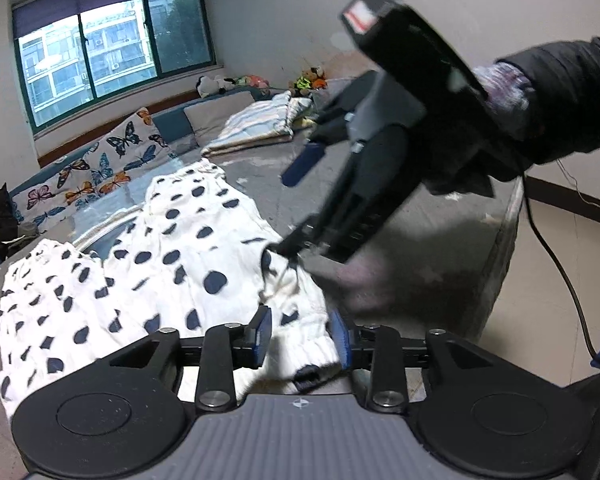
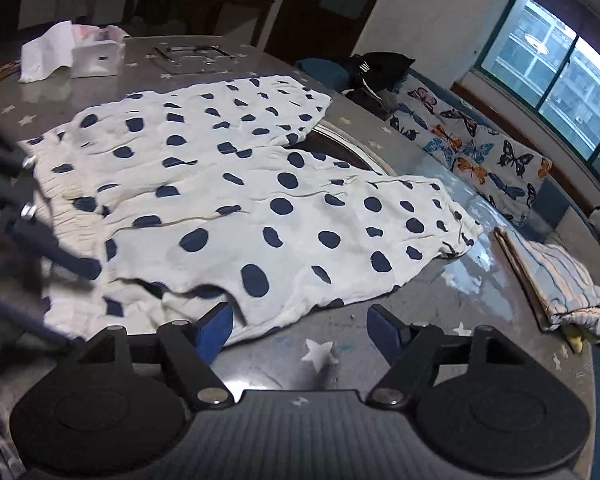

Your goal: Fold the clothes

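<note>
While the polka-dot pants lay spread on the star-patterned table, the left gripper stood narrowly parted, the elastic waistband between its pads, contact unclear. The right gripper stood wide and empty. Only the right view showed the tissue box; only the left, a dark sleeve.

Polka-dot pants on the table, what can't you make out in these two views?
- Left wrist view: polka-dot pants waistband corner hidden behind the left gripper; right gripper motion-blurred.
- Right wrist view: waistband end at the left edge blurred, covered by a dark gripper.
</note>
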The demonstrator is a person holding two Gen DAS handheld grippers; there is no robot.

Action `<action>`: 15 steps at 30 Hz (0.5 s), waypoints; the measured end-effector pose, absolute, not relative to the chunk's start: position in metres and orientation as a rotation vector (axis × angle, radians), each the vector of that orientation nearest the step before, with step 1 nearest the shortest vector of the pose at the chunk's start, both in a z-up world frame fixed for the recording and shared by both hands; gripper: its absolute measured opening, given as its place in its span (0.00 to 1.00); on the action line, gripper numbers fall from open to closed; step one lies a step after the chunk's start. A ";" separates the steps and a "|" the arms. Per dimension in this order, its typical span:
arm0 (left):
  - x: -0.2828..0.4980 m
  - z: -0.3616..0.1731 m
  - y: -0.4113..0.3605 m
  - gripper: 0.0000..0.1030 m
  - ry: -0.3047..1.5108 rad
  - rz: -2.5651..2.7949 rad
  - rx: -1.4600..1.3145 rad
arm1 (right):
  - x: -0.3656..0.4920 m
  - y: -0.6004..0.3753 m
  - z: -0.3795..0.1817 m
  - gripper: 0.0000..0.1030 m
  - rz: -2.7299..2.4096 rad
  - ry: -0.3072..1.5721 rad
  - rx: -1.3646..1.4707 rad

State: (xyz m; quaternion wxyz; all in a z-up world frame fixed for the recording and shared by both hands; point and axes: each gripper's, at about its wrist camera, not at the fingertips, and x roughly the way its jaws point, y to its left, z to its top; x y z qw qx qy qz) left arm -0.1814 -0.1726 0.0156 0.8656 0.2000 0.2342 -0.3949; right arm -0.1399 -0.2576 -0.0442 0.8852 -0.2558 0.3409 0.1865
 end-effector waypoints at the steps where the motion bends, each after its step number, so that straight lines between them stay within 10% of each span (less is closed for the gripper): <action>1: -0.180 0.016 -0.172 0.39 0.487 -0.819 0.419 | -0.143 -0.258 -0.042 0.74 0.396 0.711 -0.525; 15: -0.174 0.008 -0.163 0.41 0.546 -0.811 0.407 | -0.142 -0.256 -0.047 0.76 0.392 0.725 -0.472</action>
